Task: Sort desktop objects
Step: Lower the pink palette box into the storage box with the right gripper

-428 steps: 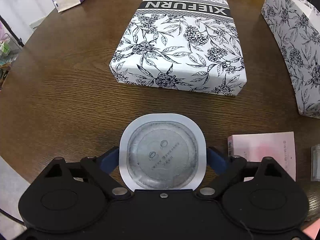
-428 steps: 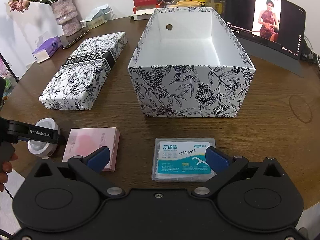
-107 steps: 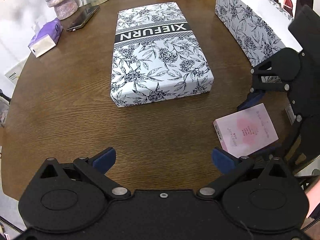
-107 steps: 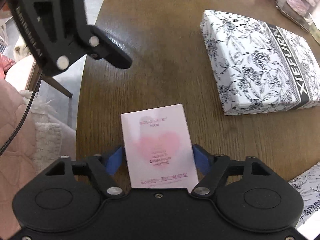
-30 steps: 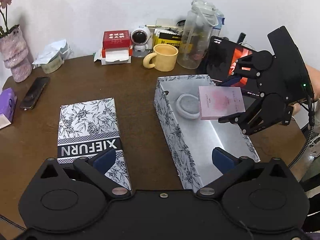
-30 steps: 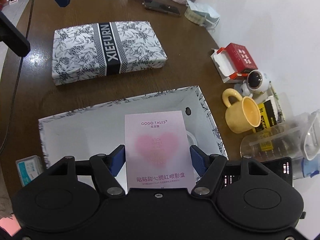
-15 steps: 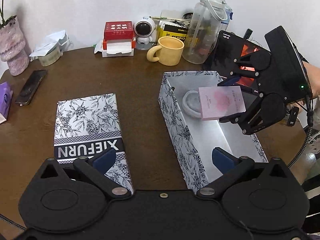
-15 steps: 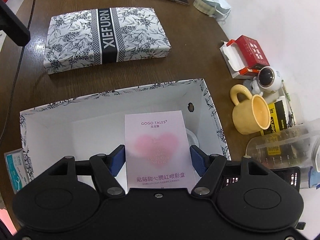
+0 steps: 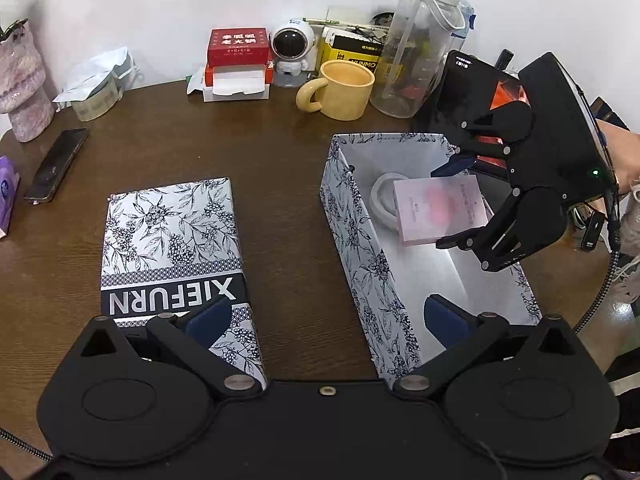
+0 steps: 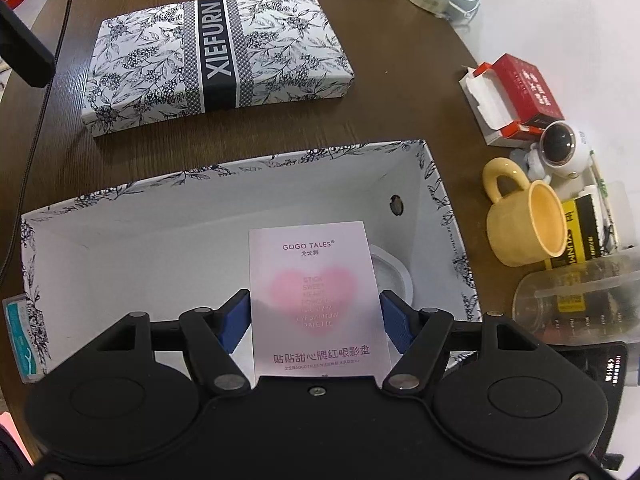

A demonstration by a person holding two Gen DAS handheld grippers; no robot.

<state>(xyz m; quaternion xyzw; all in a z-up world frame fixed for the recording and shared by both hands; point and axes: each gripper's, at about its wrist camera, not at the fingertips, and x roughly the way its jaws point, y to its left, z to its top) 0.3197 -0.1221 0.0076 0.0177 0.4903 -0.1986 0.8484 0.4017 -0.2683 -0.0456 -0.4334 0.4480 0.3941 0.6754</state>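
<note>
We are holding the pink palette box (image 10: pixel 316 292) in the right gripper (image 10: pixel 316 314), jaws clenched on its two long edges, blue pads (image 10: pixel 236 316) pressing either side near the lower half. The box is hanging over the open floral storage box (image 9: pixel 352 216), above the far end, where a round white compact (image 9: pixel 382 200) is already lying on the bottom, partly hidden under the pink box in both views.

We are judging the pink box light and stiff: thin printed card, flat faces, likely a bit slick. Edge grip across the narrow width seems right; squeezing the broad faces would risk denting it.

The left gripper (image 9: pixel 326 314) is hanging released and empty, near side of the table, its jaws straddling the gap between the floral lid (image 9: pixel 172 240) on the left and the storage box on the right.

A floss-pick case (image 10: pixel 18 340) is lying outside the storage box, against its wall, not yet sorted.
</note>
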